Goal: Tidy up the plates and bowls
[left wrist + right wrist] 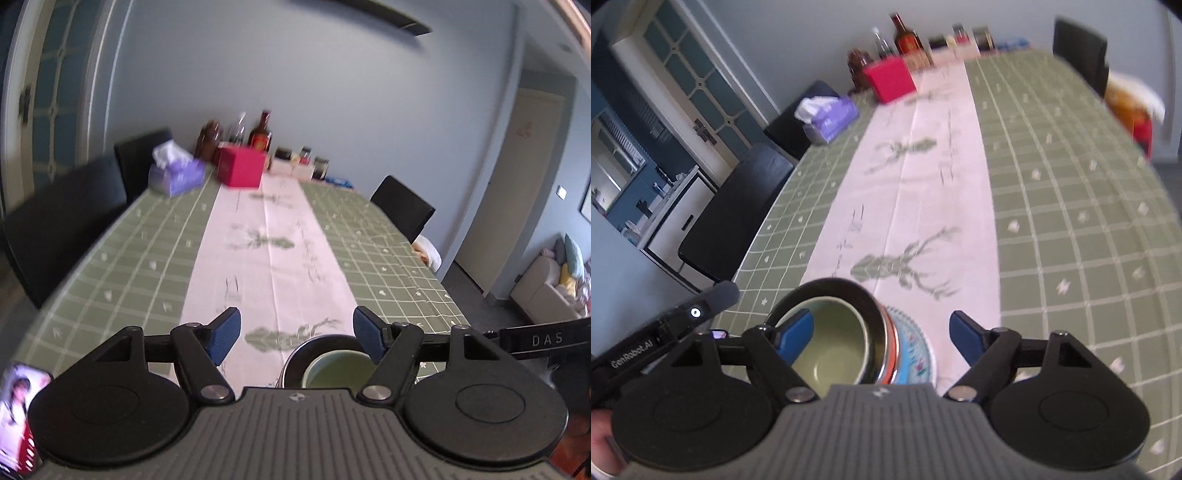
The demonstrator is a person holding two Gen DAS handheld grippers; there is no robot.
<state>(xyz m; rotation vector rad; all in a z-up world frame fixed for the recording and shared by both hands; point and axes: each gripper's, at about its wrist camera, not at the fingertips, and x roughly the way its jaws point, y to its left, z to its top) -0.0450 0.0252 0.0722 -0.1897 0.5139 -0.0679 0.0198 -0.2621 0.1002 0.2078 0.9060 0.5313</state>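
A pale green bowl (831, 347) sits nested inside a dark metal bowl (866, 299). Both rest on an orange-rimmed dish and a blue patterned plate (918, 354) on the white runner near the table's close end. My right gripper (881, 325) hangs open just above this stack, its left pad (794, 332) in front of the green bowl's inside, pressing on nothing. My left gripper (297, 321) is open too, above and behind the same green bowl (340, 369) and dark bowl (295, 354). Nothing is held in either one.
The green checked tablecloth (388, 258) runs far ahead. At the far end stand a purple tissue box (177, 173), a red box (242, 166), bottles (260, 133) and jars (303, 158). Black chairs (62, 218) flank both sides. A phone (18, 410) lies at the near left.
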